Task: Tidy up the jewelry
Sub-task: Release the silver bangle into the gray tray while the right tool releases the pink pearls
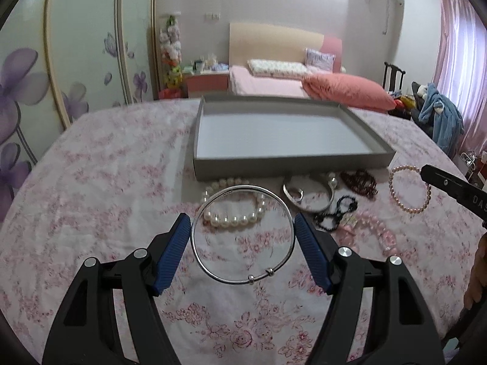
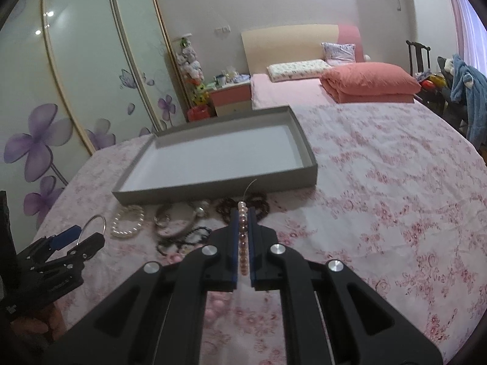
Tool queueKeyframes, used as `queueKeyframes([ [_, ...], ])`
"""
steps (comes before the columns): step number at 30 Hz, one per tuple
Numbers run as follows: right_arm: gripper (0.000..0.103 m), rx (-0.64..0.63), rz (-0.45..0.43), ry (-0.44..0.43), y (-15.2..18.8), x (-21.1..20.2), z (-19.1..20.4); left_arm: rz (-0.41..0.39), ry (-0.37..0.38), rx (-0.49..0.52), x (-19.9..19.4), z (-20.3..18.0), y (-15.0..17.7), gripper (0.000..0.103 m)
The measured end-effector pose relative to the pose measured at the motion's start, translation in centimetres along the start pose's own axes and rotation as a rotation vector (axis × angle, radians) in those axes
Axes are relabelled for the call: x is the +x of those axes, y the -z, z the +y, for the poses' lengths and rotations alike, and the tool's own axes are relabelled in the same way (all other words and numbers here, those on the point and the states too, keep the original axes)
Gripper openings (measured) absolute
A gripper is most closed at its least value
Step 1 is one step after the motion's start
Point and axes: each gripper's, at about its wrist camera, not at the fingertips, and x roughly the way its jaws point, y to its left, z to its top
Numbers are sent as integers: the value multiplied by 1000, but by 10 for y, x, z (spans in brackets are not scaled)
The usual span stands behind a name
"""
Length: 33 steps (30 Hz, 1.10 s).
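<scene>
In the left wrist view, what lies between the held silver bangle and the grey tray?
A white pearl bracelet lies on the floral bedsheet between the silver bangle and the grey tray, seen partly through the bangle's ring.

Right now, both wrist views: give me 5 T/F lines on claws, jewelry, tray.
1. The left claw grips a silver bangle by its outer sides. True.
2. The right claw stands wide open and empty. False: it is shut on a pink pearl strand.
3. The grey tray already holds several bracelets. False: nothing shows in it.
4. A white pearl bracelet lies on the floral bedsheet in front of the tray. True.
5. The dark red bead bracelet sits inside the tray. False: it lies on the sheet, in front of it.
</scene>
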Motion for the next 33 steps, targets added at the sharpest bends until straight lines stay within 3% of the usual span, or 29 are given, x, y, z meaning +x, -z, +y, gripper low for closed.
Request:
queueKeyframes([
  [8, 7, -31, -98, -13, -14, -20, 18, -146, -27, 54, -23, -11, -16, 70],
  [16, 7, -59, -175, -4, -40, -22, 28, -215, -36, 75, -19, -14, -49, 70],
  [25, 7, -53, -211, 1, -74, 5, 26, -242, -44, 72, 16, -18, -83, 71],
  [33, 7, -3, -143, -6, -90, 63, 10, -173, -40, 59, 61, -21, -92, 71],
])
